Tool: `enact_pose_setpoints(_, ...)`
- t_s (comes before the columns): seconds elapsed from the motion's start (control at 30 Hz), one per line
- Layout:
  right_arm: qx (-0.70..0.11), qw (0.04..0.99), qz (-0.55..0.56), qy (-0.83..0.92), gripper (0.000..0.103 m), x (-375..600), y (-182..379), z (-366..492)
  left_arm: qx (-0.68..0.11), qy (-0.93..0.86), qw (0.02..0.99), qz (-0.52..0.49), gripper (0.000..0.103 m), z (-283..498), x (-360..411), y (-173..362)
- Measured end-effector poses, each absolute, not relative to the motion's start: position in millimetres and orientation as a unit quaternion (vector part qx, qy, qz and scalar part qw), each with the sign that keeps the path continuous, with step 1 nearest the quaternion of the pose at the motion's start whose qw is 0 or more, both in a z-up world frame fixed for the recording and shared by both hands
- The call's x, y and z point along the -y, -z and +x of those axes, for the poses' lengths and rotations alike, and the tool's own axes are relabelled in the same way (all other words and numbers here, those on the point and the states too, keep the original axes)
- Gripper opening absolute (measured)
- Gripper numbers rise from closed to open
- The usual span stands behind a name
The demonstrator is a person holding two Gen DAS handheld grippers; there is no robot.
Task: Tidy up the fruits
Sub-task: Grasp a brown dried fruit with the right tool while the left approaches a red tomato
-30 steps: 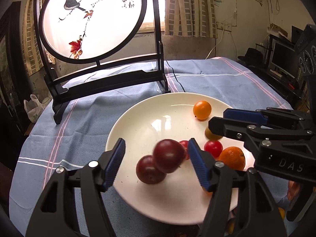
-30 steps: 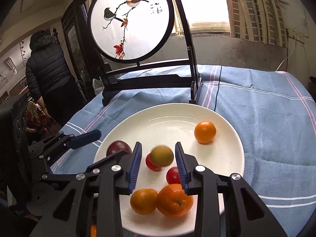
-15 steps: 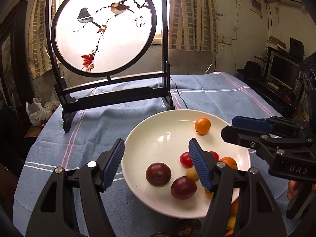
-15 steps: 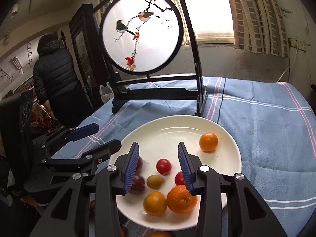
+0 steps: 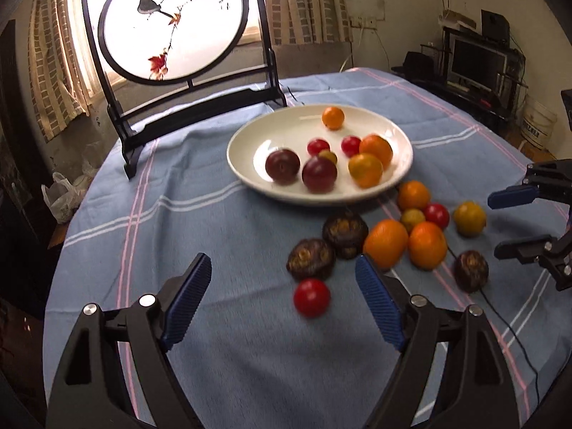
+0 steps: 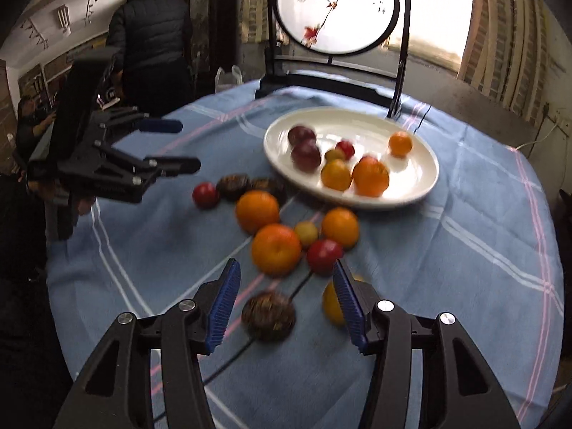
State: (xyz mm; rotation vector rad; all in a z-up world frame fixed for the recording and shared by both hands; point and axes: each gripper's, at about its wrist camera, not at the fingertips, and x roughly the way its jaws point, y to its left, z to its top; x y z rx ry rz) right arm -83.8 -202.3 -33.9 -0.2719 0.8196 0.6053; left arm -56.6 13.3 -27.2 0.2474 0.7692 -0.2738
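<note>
Left wrist view showed the plate (image 5: 400, 168) ahead of your left gripper (image 5: 282, 300), already collecting fruit. You had just been opening its jaws wide and empty, framing a red tomato (image 5: 311, 297); your right gripper (image 6: 286, 300), also opening, straddled a dark brown fruit (image 6: 269, 316).

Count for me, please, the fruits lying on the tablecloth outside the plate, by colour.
Orange fruits: 3
Red fruits: 2
Yellow fruits: 2
Dark brown fruits: 3
Total: 10
</note>
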Motion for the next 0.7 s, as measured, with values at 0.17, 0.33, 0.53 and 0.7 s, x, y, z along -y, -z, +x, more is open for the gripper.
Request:
enact_pose_setpoints(0.17, -0.426, 0.851, -0.133, -0.277, 0.054, 198.6, 63.7, -88.8, -0.406, 0.135, 0.894, 0.136, 0.080, -66.9, -12.1, 51.9)
enact_pose_setpoints(0.33, -0.448, 0.837, -0.131, -0.286, 0.042, 192.3, 74.4, -80.1, -0.431, 0.134, 0.885, 0.115, 0.080, -58.0, -11.7, 65.2)
enact_pose_setpoints(0.53, -0.433, 0.845, -0.124, -0.288, 0.042, 198.0, 66.1, -88.8, -0.444, 0.129, 0.880, 0.108, 0.066, -42.1, -5.7, 72.8)
enact_pose_setpoints(0.7, -0.427, 0.848, -0.118, -0.289, 0.042, 202.4, 60.3, -89.6, -0.462, 0.136, 0.872, 0.090, 0.045, -31.3, -6.0, 76.7)
